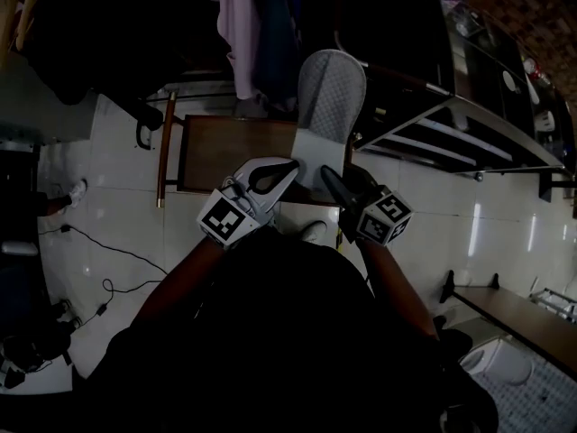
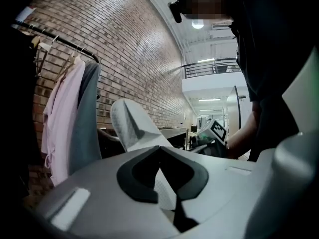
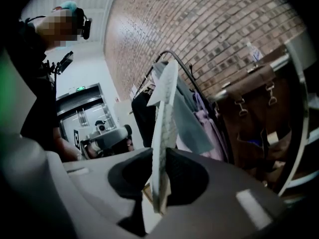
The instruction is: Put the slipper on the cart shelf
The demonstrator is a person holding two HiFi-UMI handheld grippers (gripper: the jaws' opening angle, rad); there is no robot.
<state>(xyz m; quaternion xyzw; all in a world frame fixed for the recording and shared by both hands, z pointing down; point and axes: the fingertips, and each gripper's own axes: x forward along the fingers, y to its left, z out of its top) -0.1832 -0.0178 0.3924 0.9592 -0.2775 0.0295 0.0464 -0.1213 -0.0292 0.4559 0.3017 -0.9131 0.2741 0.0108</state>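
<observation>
White slipper point(image 1: 331, 106) with a quilted grey sole stands beside the cart shelf point(image 1: 469, 133) edge, above open floor point(image 1: 117, 215). The left tongs point(image 1: 287, 168) and right tongs point(image 1: 332, 177) both pinch it.

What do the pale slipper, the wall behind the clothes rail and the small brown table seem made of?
Pale grey slipper: soft matte fabric, going by its quilted, diamond-stitched insole; sole thin, perhaps foam. Red-brown wall: bare brick, mortar lines visible. Small brown table: probably wood or veneer, from its even brown top; too dim to be sure.
</observation>
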